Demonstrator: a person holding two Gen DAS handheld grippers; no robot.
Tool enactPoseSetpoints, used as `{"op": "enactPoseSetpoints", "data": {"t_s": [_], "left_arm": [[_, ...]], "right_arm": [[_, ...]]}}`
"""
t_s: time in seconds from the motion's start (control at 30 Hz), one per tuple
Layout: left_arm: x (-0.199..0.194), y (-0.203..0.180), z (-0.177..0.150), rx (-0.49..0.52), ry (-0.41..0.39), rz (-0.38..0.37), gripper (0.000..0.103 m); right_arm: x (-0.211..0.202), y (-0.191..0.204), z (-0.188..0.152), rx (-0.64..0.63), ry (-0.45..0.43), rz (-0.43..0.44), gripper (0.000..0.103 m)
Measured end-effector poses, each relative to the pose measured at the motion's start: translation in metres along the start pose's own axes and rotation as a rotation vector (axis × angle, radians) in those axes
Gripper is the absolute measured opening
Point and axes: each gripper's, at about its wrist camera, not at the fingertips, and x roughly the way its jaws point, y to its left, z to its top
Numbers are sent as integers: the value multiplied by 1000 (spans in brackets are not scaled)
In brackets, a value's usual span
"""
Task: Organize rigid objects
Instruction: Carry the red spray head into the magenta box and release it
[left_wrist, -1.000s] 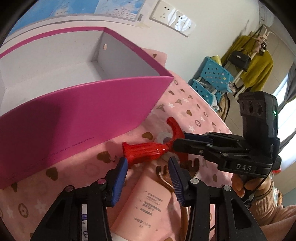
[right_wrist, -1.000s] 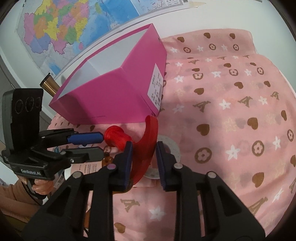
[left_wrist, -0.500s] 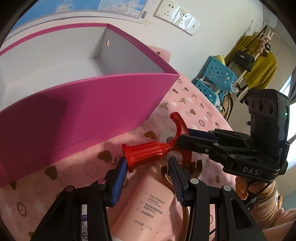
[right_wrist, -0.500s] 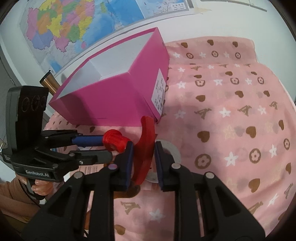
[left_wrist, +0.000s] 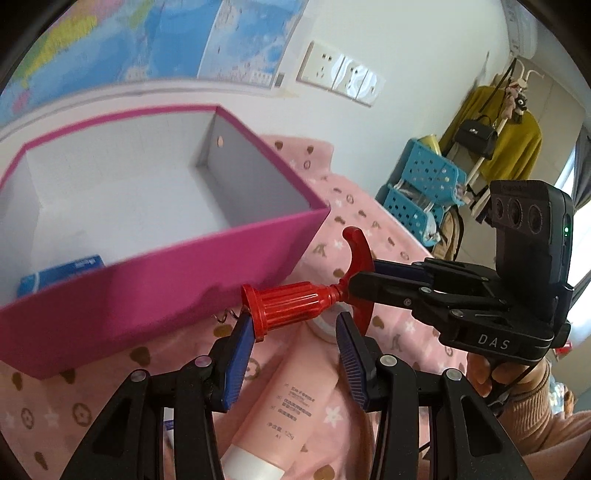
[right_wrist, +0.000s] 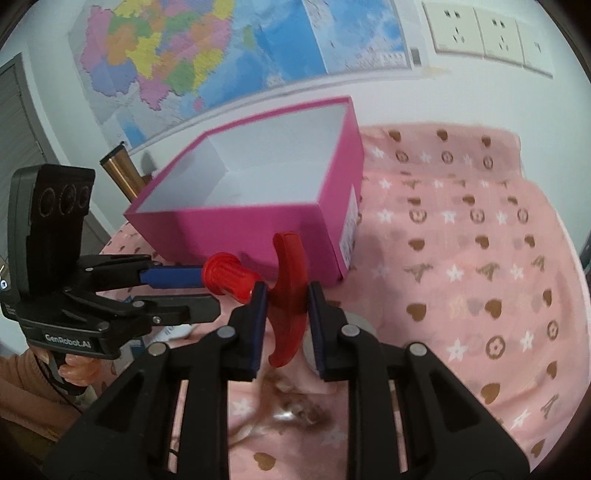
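Gripping the curved crossbar of a red plastic T-handled tool (right_wrist: 290, 295), the right gripper (right_wrist: 284, 306) has its jaws clenched tight on that handle, which is why the piece hangs clear of the pink patterned cloth on the surface (right_wrist: 461, 258). The left gripper (left_wrist: 295, 341) meets the tool's ribbed barrel end: one blue pad touches the flange, but whether its half-parted jaws actually pinch the barrel I cannot tell. Held level between both grippers, the tool sits just off the near wall of the open magenta cardboard box (left_wrist: 155, 273), at about 12 o'clock from the right gripper, probably lined up to go over the rim. A pink squeeze tube (left_wrist: 284, 402) lies on the cloth at 6 o'clock beneath it.
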Motion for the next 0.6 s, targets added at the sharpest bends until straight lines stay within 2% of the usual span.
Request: {"op": "enactPoseSetpoints", "data": {"t_s": [0.33, 0.6], "left_arm": [[-42, -2, 15, 7, -111, 22, 45], [-64, 1, 39, 28, -186, 75, 45]], "right_arm": [[-16, 19, 31, -81, -66, 47, 24], [-21, 32, 63, -138, -129, 78, 24]]}}
